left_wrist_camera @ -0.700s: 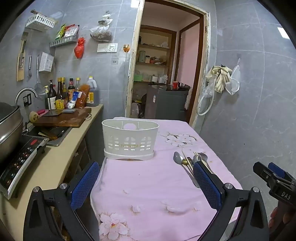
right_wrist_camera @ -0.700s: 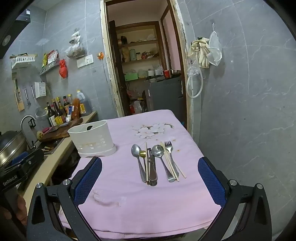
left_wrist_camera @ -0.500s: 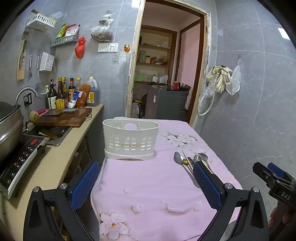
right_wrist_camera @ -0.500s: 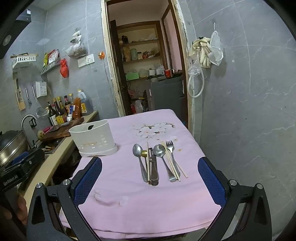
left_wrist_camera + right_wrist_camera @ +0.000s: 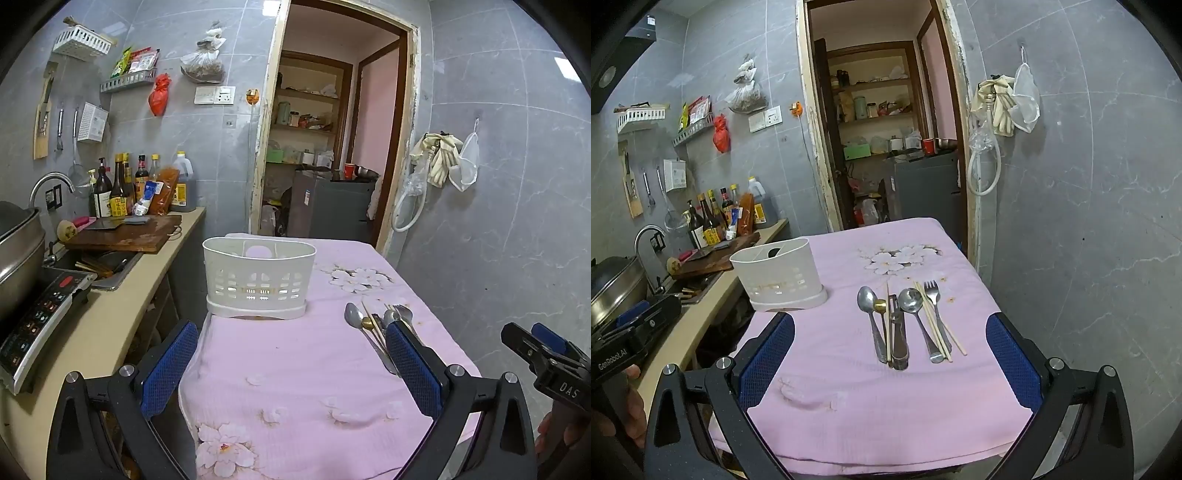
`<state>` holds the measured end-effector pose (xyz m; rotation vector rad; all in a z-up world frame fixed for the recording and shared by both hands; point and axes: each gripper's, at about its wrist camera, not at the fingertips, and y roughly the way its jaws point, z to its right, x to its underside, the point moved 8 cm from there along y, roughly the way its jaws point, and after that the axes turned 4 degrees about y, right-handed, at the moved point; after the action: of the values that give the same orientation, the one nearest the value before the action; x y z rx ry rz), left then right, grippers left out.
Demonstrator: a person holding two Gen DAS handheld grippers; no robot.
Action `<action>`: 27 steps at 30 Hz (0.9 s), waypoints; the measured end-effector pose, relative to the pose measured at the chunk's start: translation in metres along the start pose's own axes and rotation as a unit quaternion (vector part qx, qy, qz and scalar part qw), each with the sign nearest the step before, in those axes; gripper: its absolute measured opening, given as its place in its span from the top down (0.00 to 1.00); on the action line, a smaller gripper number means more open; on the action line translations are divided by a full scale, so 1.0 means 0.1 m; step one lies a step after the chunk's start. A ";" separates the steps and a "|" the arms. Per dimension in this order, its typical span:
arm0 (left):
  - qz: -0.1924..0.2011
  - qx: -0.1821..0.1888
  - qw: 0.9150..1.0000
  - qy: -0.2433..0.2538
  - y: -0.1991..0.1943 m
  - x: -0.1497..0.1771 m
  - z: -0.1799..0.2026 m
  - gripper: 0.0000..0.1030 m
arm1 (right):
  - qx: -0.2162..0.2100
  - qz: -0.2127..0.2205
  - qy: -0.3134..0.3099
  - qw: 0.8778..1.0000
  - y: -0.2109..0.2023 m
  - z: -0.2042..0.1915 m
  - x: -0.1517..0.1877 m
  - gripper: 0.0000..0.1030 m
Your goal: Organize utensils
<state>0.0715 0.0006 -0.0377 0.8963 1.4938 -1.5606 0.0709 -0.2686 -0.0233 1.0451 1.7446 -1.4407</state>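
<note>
A grey-tiled kitchen holds a table under a pink floral cloth (image 5: 871, 398). A white slotted caddy (image 5: 779, 278) stands at the cloth's far left. Right of the caddy, well apart, spoons, a fork, chopsticks and a peeler lie in a row of utensils (image 5: 905, 321). The left gripper (image 5: 291, 369) and right gripper (image 5: 890, 358) hover spread wide, holding nothing.

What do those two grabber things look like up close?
Both the left gripper and the right gripper have black angular frames, silver bolts and flat blue textured pads. One body reads "GenRobot.AI", the other "DAS".
</note>
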 end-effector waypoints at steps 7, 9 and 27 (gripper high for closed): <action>0.001 0.000 1.000 -0.001 -0.01 0.02 0.02 0.01 | 0.001 0.000 -0.002 1.000 0.00 0.00 -0.01 0.01; 0.001 0.000 1.000 -0.001 -0.02 0.02 0.02 0.01 | 0.002 0.001 -0.002 1.000 0.00 -0.01 -0.01 0.01; 0.003 0.002 1.000 0.001 -0.02 -0.04 0.09 0.01 | 0.002 0.002 -0.004 1.000 -0.01 0.00 -0.03 0.01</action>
<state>0.0719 -0.0084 -0.0328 0.9031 1.4892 -1.5590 0.0715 -0.2691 -0.0199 1.0427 1.7339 -1.4454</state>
